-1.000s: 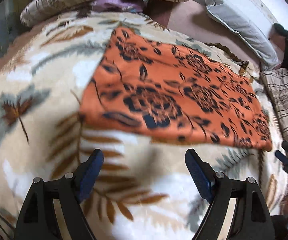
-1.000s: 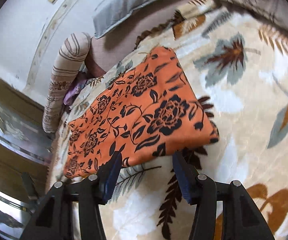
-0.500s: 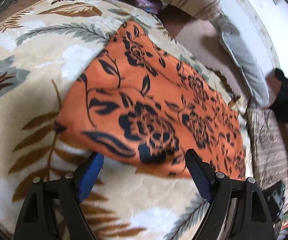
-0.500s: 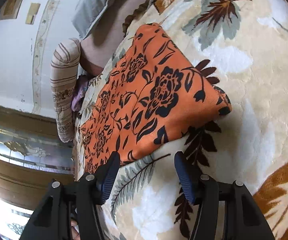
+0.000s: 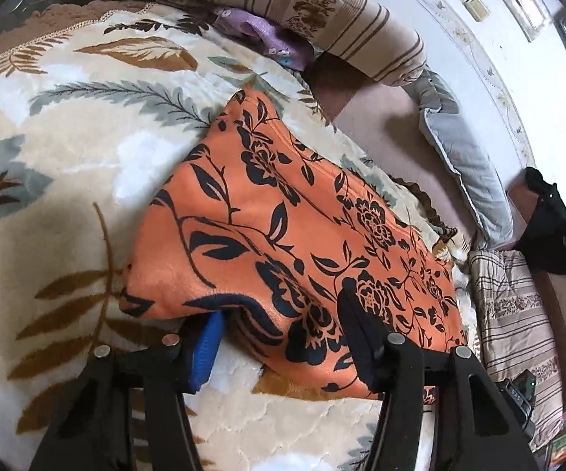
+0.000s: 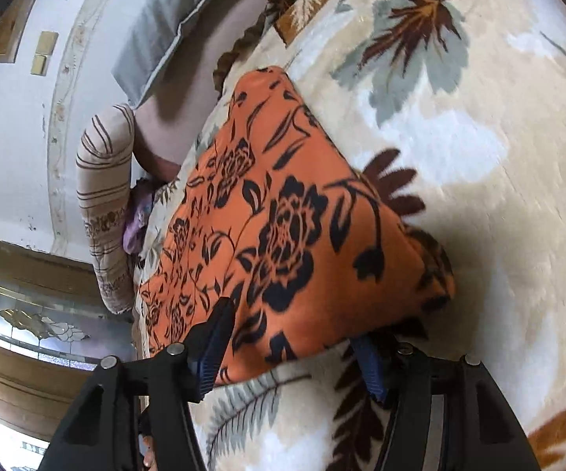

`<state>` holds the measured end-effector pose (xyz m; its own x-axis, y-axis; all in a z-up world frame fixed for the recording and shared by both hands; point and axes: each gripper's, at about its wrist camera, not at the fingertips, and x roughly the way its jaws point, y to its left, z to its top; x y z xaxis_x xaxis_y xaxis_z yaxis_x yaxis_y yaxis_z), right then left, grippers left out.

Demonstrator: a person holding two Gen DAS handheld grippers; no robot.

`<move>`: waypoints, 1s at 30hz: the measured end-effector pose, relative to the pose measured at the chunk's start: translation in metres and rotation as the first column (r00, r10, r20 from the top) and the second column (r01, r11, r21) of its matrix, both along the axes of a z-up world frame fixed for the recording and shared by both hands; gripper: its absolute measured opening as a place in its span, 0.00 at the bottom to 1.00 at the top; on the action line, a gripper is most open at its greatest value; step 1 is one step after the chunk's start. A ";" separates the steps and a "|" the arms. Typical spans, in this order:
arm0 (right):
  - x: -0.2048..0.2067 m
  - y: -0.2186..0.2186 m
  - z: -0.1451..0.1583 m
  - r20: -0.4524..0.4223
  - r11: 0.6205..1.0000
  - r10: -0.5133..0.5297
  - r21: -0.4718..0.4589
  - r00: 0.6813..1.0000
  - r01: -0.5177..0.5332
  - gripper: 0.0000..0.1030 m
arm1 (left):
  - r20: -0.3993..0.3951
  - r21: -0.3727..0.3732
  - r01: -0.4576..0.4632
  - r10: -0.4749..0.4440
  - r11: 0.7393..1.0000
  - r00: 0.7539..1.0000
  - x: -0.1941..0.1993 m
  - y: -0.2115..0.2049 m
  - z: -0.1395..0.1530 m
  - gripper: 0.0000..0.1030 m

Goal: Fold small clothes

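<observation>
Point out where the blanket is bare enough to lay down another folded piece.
Bare blanket lies left of the orange cloth in the left view, up to the striped bolster. In the right view, more lies right of the cloth. The cloth's near edge is crowded: the left claw and right claw straddle it.

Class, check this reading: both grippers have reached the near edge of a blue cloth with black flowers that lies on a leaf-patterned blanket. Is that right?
Not quite: the cloth is orange, not blue; only the gripper pads are blue. Both wrist views show it. The rest stands: the left gripper and right gripper straddle its near edge, on the leaf-patterned blanket.
</observation>
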<state>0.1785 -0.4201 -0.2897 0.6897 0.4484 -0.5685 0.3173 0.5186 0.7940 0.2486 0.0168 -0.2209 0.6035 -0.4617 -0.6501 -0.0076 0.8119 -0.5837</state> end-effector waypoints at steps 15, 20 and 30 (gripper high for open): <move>0.019 0.015 0.010 0.034 0.980 0.051 -0.194 0.998 -0.043 0.45 | -0.057 -0.033 -0.015 0.013 0.999 0.998 0.017 0.005 -0.019 0.33; 0.025 0.014 0.002 0.007 0.983 0.041 -0.180 0.999 -0.039 0.45 | -0.071 -0.039 -0.005 0.002 0.999 0.997 0.021 0.003 -0.022 0.42; 0.018 0.033 0.027 0.096 0.918 0.063 -0.397 0.993 -0.020 0.17 | 0.010 0.009 0.038 -0.038 0.999 0.999 0.014 -0.006 -0.003 0.20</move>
